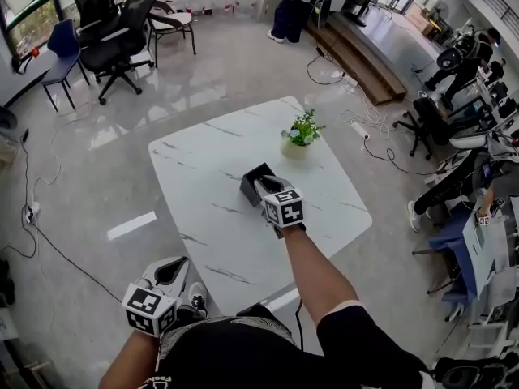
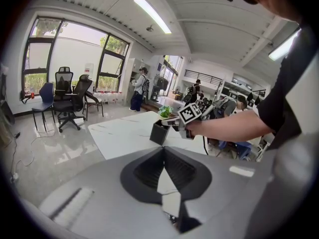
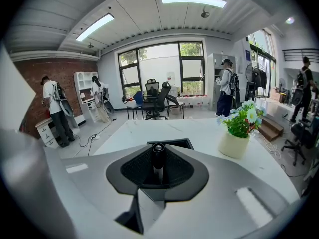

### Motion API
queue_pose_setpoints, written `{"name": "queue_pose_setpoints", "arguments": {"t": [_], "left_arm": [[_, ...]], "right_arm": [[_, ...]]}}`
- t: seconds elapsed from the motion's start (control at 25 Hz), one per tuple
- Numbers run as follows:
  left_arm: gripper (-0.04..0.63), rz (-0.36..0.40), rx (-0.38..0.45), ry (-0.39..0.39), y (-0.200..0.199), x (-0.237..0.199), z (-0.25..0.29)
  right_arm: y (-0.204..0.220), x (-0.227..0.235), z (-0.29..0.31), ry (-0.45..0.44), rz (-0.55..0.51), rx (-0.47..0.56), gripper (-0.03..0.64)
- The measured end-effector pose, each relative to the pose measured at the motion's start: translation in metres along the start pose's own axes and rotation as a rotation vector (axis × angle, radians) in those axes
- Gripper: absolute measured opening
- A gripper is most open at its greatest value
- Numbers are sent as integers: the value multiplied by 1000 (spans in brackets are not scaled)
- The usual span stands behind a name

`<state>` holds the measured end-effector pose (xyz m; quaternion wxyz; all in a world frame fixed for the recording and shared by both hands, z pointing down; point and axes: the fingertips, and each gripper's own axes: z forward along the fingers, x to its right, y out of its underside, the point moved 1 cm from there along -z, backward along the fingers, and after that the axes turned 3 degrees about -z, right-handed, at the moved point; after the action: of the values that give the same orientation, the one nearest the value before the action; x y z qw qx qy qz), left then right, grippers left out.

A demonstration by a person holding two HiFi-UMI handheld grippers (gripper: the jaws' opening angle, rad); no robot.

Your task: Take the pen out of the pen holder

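A black square pen holder stands near the middle of the white marble table. My right gripper is over the holder's near side, shut on a black pen that stands upright between the jaws. The holder's rim shows just behind the pen, and the pen's lower end is hidden. From the left gripper view, the holder and the right gripper's marker cube are seen side on. My left gripper is shut and holds nothing, low at the left beside my body, off the table.
A small potted plant in a white pot stands on the table behind and right of the holder. Black office chairs are at the far left, cables lie across the floor, and people stand or sit round the room's edges.
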<state>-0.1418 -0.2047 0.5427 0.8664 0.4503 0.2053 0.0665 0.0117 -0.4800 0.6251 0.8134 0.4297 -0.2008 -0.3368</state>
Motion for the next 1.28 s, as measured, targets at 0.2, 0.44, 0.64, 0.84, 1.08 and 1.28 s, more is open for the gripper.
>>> {"name": "queue_pose_setpoints", "arguments": {"t": [0.2, 0.44, 0.64, 0.84, 1.08, 1.28], "left_arm": [[57, 9, 6, 19, -5, -2, -1], [57, 28, 17, 60, -11, -2, 4], [57, 44, 36, 88, -21, -3, 7], [57, 63, 46, 120, -28, 3, 9], [57, 94, 51, 163, -31, 17, 14], [57, 117, 75, 178, -40, 22, 14]], "right_arm": [[-12, -3, -9, 16, -1, 24, 71], [-40, -3, -34, 36, 9, 91, 71], [-67, -5, -65, 58, 3, 143, 71], [-96, -11, -98, 72, -11, 192, 71], [-123, -26, -141, 77, -40, 261, 71], [-128, -46, -174, 68, -54, 303, 71]]}}
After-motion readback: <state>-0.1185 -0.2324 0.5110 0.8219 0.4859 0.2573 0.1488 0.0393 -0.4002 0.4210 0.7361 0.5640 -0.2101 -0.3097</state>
